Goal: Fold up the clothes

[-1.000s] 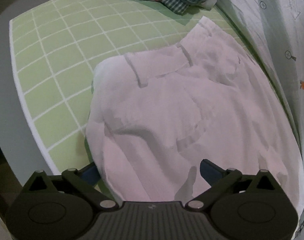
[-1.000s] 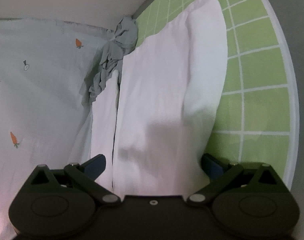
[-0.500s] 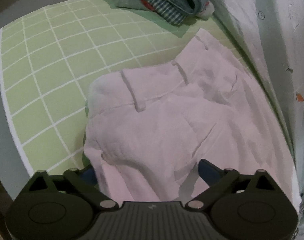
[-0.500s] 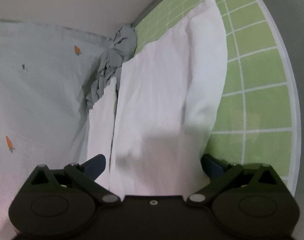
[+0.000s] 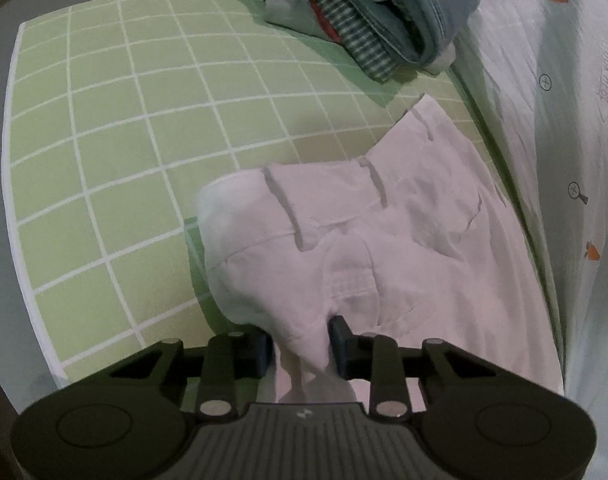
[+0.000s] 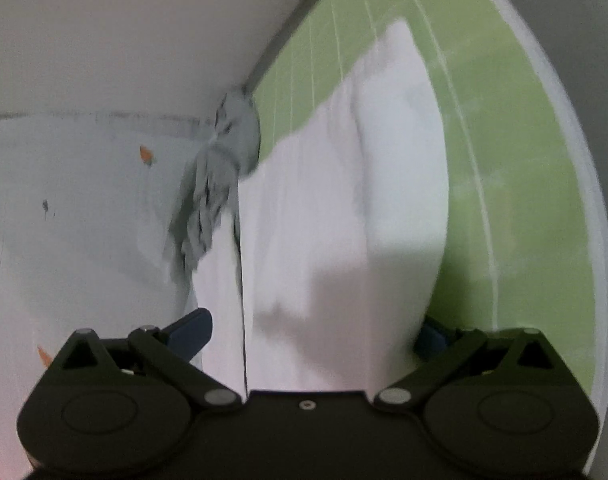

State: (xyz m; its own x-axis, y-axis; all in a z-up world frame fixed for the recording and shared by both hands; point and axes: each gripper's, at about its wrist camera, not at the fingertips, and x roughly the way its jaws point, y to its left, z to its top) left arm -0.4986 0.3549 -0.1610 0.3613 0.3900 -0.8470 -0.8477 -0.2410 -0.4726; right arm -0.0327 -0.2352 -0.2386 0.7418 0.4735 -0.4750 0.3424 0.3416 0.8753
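Note:
White trousers (image 5: 383,248) with grey belt loops lie on the green grid mat (image 5: 124,140), waistband toward the far side. My left gripper (image 5: 302,346) is shut on a bunched fold of the trousers near the waist, and the cloth rises between its blue pads (image 5: 341,344). In the right wrist view the trouser legs (image 6: 343,200) stretch away along the mat (image 6: 511,200). My right gripper (image 6: 311,334) is open, its fingers wide apart with the white cloth lying between them. The cloth partly hides its right fingertip.
A pile of folded clothes (image 5: 375,12), denim and checked, sits at the mat's far corner. A pale bedsheet with carrot prints (image 5: 563,120) borders the trousers. A crumpled grey garment (image 6: 224,176) lies by the wall (image 6: 144,20).
My left gripper has gone from open to shut, pinching a fold of the trousers and bunching the waist area. The right gripper stays open; its view has shifted and blurred.

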